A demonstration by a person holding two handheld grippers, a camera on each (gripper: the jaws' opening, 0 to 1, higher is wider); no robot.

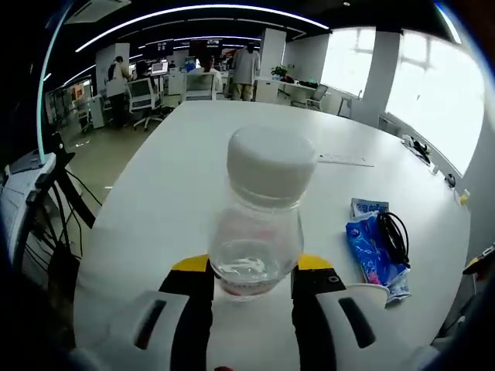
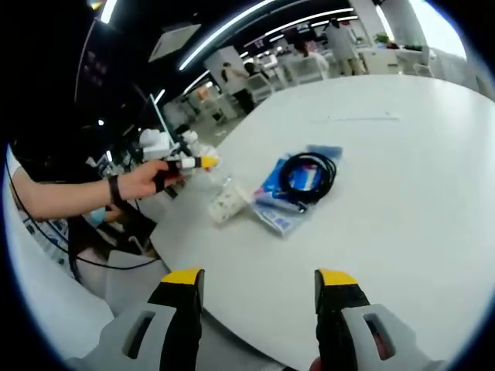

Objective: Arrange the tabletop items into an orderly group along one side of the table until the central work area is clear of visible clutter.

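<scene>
A small clear plastic bottle [image 1: 259,212] with a white cap sits between the yellow-tipped jaws of my left gripper [image 1: 254,267], which is shut on its lower body just above the white table [image 1: 178,178]. In the right gripper view the same bottle [image 2: 225,202] is tilted near the table's left edge, with the left gripper [image 2: 186,163] held by a hand beside it. A blue packet [image 1: 370,247] with a coiled black cable [image 1: 394,236] on top lies to the right of the bottle. My right gripper [image 2: 259,278] hangs open over the near table edge, with the packet [image 2: 290,193] and cable [image 2: 309,171] ahead.
A thin flat strip [image 1: 344,160] lies farther out on the table. Office chairs [image 1: 147,97], desks and standing people [image 1: 246,66] fill the room beyond. A tripod and cables [image 1: 58,201] stand off the table's left side.
</scene>
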